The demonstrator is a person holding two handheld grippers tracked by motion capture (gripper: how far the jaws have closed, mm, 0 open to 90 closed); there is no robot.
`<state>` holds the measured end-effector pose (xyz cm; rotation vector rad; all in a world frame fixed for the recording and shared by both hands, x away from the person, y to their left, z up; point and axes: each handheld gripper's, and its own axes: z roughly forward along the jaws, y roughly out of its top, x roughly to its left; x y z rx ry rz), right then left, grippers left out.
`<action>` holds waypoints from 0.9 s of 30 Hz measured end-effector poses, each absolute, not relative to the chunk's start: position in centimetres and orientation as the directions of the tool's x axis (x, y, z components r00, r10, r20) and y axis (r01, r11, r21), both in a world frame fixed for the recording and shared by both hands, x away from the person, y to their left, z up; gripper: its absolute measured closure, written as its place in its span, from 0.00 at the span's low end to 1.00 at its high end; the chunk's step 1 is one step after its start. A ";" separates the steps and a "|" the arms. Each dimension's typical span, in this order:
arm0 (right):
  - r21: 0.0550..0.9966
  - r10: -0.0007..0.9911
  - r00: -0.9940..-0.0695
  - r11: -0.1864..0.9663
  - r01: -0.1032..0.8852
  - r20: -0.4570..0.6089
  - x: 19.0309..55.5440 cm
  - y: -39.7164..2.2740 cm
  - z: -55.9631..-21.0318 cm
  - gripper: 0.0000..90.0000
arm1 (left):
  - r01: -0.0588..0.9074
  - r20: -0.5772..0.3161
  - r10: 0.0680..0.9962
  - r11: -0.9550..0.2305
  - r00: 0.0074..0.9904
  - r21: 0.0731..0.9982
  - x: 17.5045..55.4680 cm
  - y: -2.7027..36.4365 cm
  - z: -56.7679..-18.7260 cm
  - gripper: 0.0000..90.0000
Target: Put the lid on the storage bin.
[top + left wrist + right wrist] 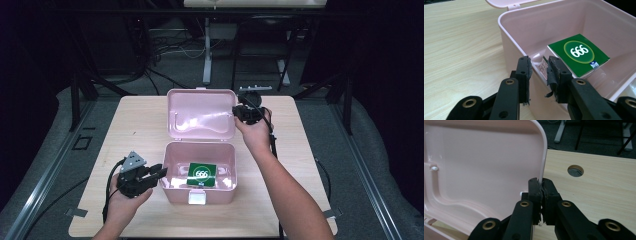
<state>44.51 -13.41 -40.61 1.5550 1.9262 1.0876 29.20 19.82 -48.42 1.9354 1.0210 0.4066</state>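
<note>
The right gripper (pixel 541 185) pinched the lid (pixel 202 114) edge; the left gripper (pixel 539 65) (jaws apart) straddled the box (pixel 172 187) wall.

Black tool (pixel 161 172); seemingly frayed pads (pixel 551 75).

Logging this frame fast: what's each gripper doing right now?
Left gripper: open, jaws astride the left wall of the pink box, not clamping it.
Right gripper: shut on the lid edge.
</note>
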 end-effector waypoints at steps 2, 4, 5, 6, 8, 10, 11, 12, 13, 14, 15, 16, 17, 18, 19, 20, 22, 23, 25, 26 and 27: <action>0.796 0.949 -0.281 0.059 0.602 0.142 44.1 -13.6 -40.5 0.97 | 0.497 -0.108 0.787 -0.271 0.607 0.824 29.2 19.8 -48.4 0.79; 0.799 0.948 -0.284 0.059 0.598 0.143 43.9 -13.6 -40.4 0.97 | 0.497 -0.106 0.788 -0.271 0.607 0.824 29.2 19.8 -48.4 0.79; 0.802 0.947 -0.288 0.057 0.594 0.145 43.7 -13.7 -40.4 0.97 | 0.497 -0.106 0.788 -0.271 0.606 0.825 29.2 19.8 -48.4 0.80; 0.805 0.946 -0.290 0.059 0.590 0.143 43.5 -13.7 -40.2 0.97 | 0.498 -0.105 0.789 -0.272 0.606 0.823 29.2 19.8 -48.4 0.80; 0.815 0.944 -0.299 0.062 0.576 0.139 43.0 -13.8 -40.0 0.97 | 0.498 -0.103 0.791 -0.273 0.603 0.823 29.2 19.7 -48.4 0.79; 0.822 0.943 -0.304 0.064 0.566 0.136 42.5 -13.8 -39.9 0.97 | 0.497 -0.106 0.791 -0.268 0.602 0.825 29.2 19.7 -48.5 0.79; 0.828 0.942 -0.308 0.066 0.557 0.133 42.4 -13.8 -39.9 0.97 | 0.498 -0.107 0.792 -0.267 0.602 0.825 29.2 19.7 -48.5 0.79; 0.829 0.941 -0.312 0.068 0.555 0.131 42.1 -13.8 -39.8 0.97 | 0.497 -0.107 0.792 -0.266 0.602 0.826 29.2 19.7 -48.5 0.79; 0.834 0.940 -0.316 0.067 0.547 0.132 41.9 -13.9 -39.8 0.97 | 0.497 -0.107 0.792 -0.266 0.602 0.826 29.2 19.7 -48.5 0.79; 0.839 0.938 -0.320 0.067 0.541 0.131 41.7 -13.9 -39.8 0.97 | 0.498 -0.108 0.792 -0.266 0.601 0.826 29.2 19.7 -48.5 0.79; 0.841 0.938 -0.323 0.068 0.536 0.130 41.5 -13.9 -39.7 0.97 | 0.498 -0.109 0.792 -0.265 0.601 0.826 29.2 19.7 -48.5 0.79; 0.845 0.936 -0.327 0.070 0.530 0.127 41.2 -13.9 -39.7 0.97 | 0.499 -0.109 0.792 -0.264 0.601 0.825 29.2 19.7 -48.5 0.79; 0.850 0.935 -0.331 0.072 0.522 0.124 41.0 -14.0 -39.7 0.97 | 0.499 -0.109 0.792 -0.264 0.601 0.825 29.2 19.7 -48.5 0.79; 0.850 0.935 -0.331 0.072 0.522 0.124 41.0 -14.0 -39.7 0.97 | 0.499 -0.109 0.792 -0.265 0.601 0.825 29.2 19.7 -48.5 0.79; 0.857 0.933 -0.339 0.074 0.510 0.121 40.4 -14.0 -39.6 0.97 | 0.499 -0.110 0.792 -0.264 0.600 0.825 29.2 19.7 -48.5 0.79; 0.860 0.931 -0.343 0.074 0.505 0.121 40.2 -14.1 -39.6 0.97 | 0.499 -0.110 0.792 -0.264 0.600 0.825 29.2 19.7 -48.5 0.79; 0.863 0.930 -0.346 0.072 0.500 0.123 40.0 -14.1 -39.6 0.97 | 0.500 -0.111 0.792 -0.263 0.601 0.825 29.2 19.7 -48.5 0.79; 0.868 0.927 -0.355 0.072 0.491 0.124 39.3 -14.3 -39.6 0.97 | 0.500 -0.112 0.792 -0.262 0.601 0.825 29.1 19.7 -48.5 0.79; 0.873 0.925 -0.363 0.083 0.481 0.113 38.8 -14.3 -39.5 0.97 | 0.501 -0.115 0.791 -0.260 0.601 0.826 29.2 19.8 -48.5 0.79; 0.875 0.924 -0.367 0.089 0.476 0.106 38.5 -14.3 -39.5 0.97 | 0.501 -0.115 0.791 -0.261 0.601 0.825 29.2 19.8 -48.5 0.79; 0.875 0.924 -0.367 0.089 0.476 0.106 38.5 -14.3 -39.5 0.97 | 0.501 -0.115 0.791 -0.261 0.601 0.825 29.2 19.8 -48.5 0.80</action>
